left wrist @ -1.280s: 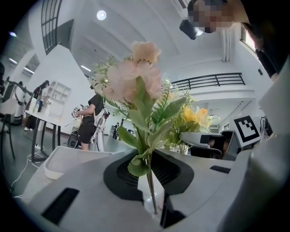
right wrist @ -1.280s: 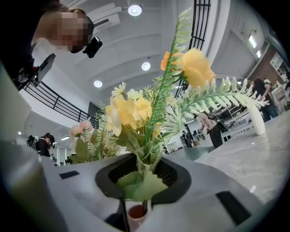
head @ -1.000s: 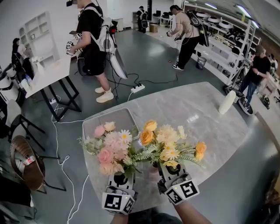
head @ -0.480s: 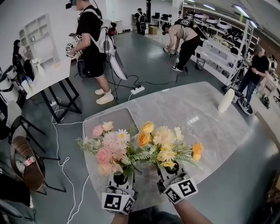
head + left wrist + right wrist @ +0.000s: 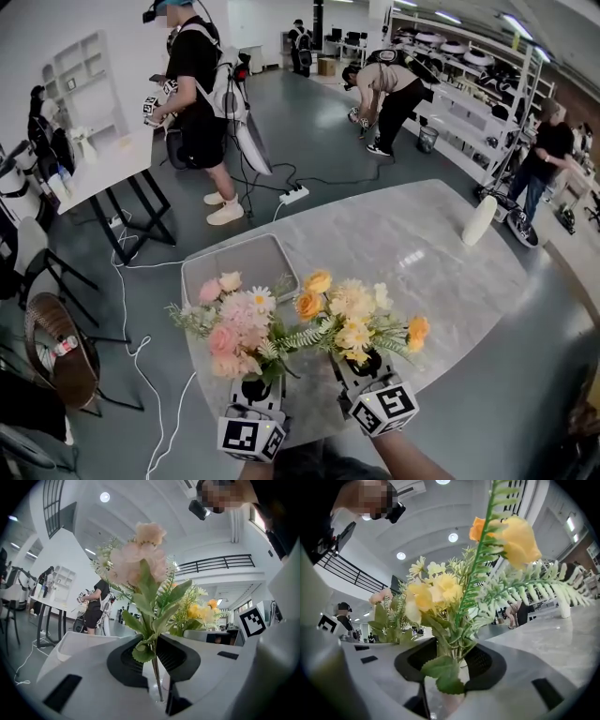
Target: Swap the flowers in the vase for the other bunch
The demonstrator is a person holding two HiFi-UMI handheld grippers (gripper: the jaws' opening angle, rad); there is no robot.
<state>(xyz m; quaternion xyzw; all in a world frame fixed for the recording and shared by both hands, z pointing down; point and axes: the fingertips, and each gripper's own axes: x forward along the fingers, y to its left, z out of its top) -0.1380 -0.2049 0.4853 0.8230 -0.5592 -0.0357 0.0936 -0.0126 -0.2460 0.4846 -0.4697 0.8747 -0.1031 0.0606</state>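
The yellow bunch (image 5: 352, 314) stands upright just ahead of the right hand-held gripper (image 5: 362, 364), its stems dropping straight down between the two jaws. Those jaws have just been opening and now stand spread. The right gripper view shows a gap on either side of the stems, and neither pad presses on them. Low between the jaws, under the bunch's front leaf, sits a pale glassy shape (image 5: 440, 704). I take it for the vase, though no view shows it plainly. As the bunch stands with the jaws off it, I judge it has been let go into the vase, so that half of the swap is done or nearly so.

The pink bunch (image 5: 234, 328) rises just ahead of the left hand-held gripper (image 5: 255, 382), beside the yellow one, their foliage overlapping. The left jaws are pressed together on its thin stem, with a leaf sitting at the pinch, so this bunch is out of the vase and in hand.

Beyond the left hand-held gripper a grey tray (image 5: 239, 264) lies on the bench (image 5: 422, 253), a likely place to lay the pink bunch. The right hand-held gripper would need to draw back without snagging the fern fronds and tipping the bunch.
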